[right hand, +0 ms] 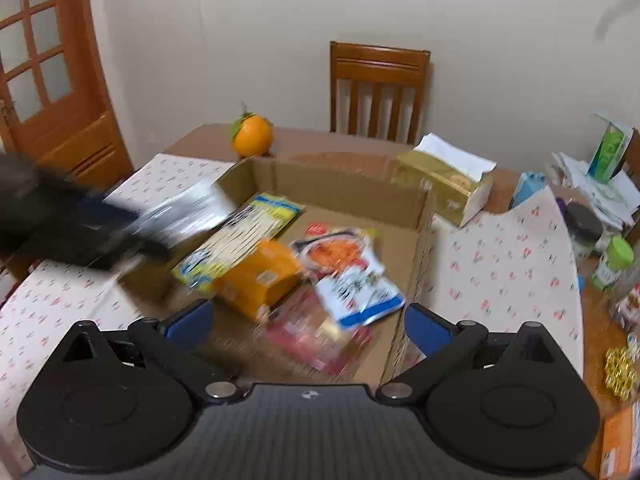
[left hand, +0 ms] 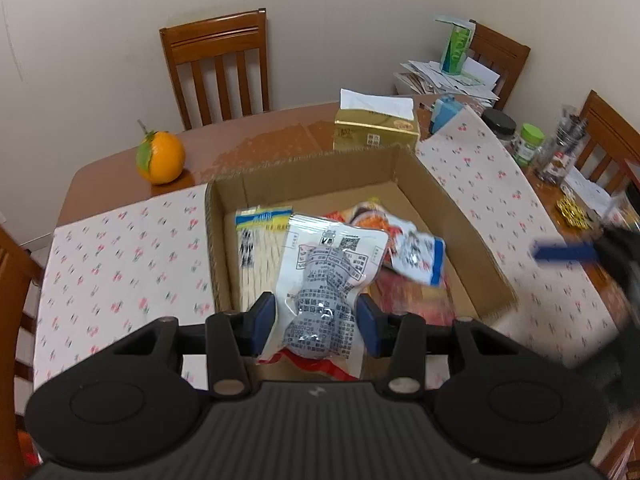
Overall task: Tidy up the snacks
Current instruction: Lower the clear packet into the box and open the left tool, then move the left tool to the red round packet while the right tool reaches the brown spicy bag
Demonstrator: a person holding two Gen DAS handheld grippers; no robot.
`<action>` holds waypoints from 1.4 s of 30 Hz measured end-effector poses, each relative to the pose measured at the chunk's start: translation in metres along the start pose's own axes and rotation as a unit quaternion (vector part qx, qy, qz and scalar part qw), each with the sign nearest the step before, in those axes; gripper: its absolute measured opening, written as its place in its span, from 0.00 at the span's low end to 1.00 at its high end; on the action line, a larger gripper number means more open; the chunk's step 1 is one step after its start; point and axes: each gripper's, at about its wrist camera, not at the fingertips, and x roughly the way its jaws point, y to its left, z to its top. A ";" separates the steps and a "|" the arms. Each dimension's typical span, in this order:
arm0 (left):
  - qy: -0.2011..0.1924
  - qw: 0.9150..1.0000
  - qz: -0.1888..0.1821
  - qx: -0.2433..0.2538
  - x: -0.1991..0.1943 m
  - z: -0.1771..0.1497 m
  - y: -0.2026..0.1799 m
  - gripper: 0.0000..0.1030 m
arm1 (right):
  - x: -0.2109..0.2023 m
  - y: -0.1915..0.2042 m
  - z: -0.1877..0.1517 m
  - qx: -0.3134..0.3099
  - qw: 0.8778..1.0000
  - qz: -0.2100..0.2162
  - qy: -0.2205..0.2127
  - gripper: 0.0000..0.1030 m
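Two grippers work over the cardboard box [left hand: 448, 200]: the left gripper [left hand: 316, 320] pinches a clear vacuum-packed snack pouch [left hand: 332, 276] by its near end above the box's near wall, while the right gripper [right hand: 308, 320] hangs with jaws spread wide and nothing between them. Several packets already lie inside, noodles [left hand: 260, 248] on the left. Best carry the pouch farther in over the packets, lower it flat, then let go.
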 end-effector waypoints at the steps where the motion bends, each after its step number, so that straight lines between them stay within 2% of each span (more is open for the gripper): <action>1: 0.000 1.000 0.001 -0.001 0.006 0.006 0.001 0.42 | -0.003 0.002 -0.004 -0.001 1.000 0.000 0.000 1.00; 10: -0.002 1.000 0.015 0.007 0.054 0.051 -0.002 0.43 | -0.025 -0.001 -0.026 0.012 1.000 -0.028 0.007 1.00; 12: -0.007 1.000 0.019 0.001 0.062 0.058 -0.001 0.50 | -0.028 -0.003 -0.029 0.016 0.999 -0.037 0.006 1.00; 14: -0.019 0.999 0.028 0.003 0.065 0.062 -0.002 0.69 | -0.030 -0.006 -0.031 0.018 0.999 -0.041 0.007 1.00; 16: -0.031 0.998 0.049 0.009 0.063 0.063 -0.003 0.81 | -0.032 -0.006 -0.034 0.022 0.999 -0.041 0.007 1.00; 19: -0.038 0.998 0.057 0.007 0.052 0.061 -0.001 0.84 | -0.033 -0.006 -0.036 0.024 0.999 -0.042 0.010 1.00; 22: -0.048 0.997 0.065 0.011 0.036 0.052 0.001 0.89 | -0.033 -0.005 -0.038 0.026 0.999 -0.042 0.012 1.00; 28: -0.054 0.996 0.073 0.008 0.005 0.023 0.008 0.89 | -0.031 -0.002 -0.043 0.030 0.999 -0.039 0.016 1.00; 34: -0.054 0.994 0.095 -0.015 -0.021 -0.022 0.015 0.89 | -0.029 0.009 -0.055 0.029 0.999 -0.033 0.027 1.00; 42: -0.027 0.992 0.113 -0.050 -0.042 -0.095 0.019 0.89 | -0.025 0.027 -0.077 0.031 0.998 -0.020 0.049 1.00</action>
